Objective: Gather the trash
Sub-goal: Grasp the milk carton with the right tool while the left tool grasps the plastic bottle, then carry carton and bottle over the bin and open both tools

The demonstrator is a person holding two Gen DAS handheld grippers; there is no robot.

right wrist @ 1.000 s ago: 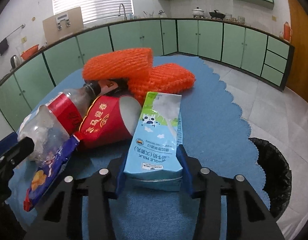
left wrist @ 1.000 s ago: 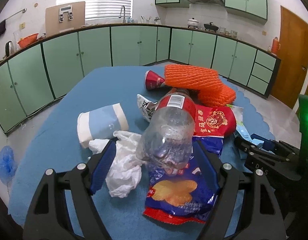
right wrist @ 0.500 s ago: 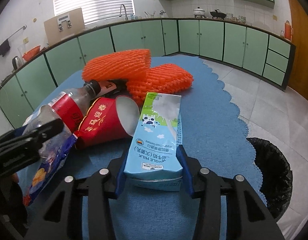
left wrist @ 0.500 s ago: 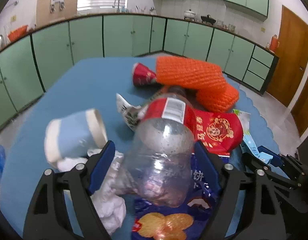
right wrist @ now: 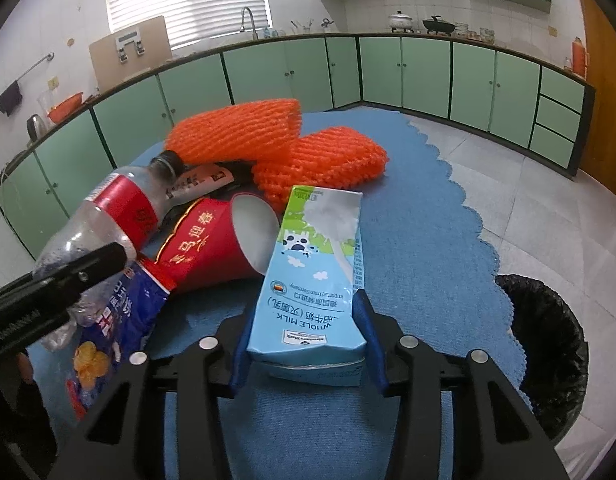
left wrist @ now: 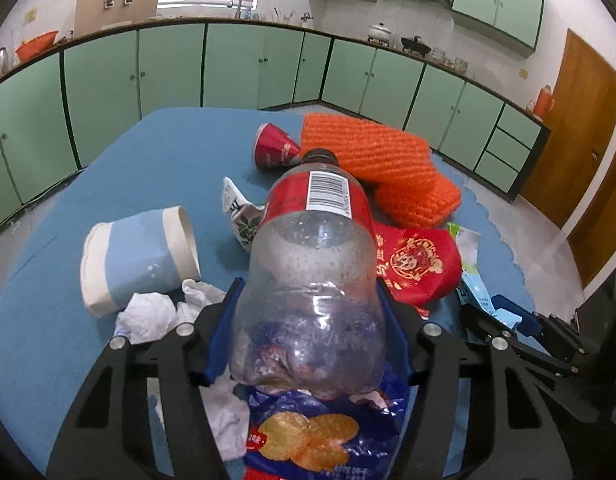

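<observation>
My left gripper (left wrist: 308, 328) is shut on the base of a clear plastic bottle (left wrist: 312, 280) with a red label, held tilted above the trash pile. It also shows in the right wrist view (right wrist: 107, 216). My right gripper (right wrist: 305, 344) is shut on a blue milk carton (right wrist: 314, 276) and holds it just above the blue table (right wrist: 420, 240). A black-lined trash bin (right wrist: 548, 344) stands on the floor to the right of the table.
On the table lie a blue chip bag (left wrist: 320, 432), white tissue (left wrist: 155, 316), a blue-and-white paper cup (left wrist: 135, 260), a red paper cup (right wrist: 211, 248), a small red cup (left wrist: 273, 152) and two orange foam nets (left wrist: 372, 152). Green cabinets line the walls.
My left gripper has closed on the bottle and lifted its base off the chip bag. My right gripper has kept hold of the milk carton and raised it slightly.
</observation>
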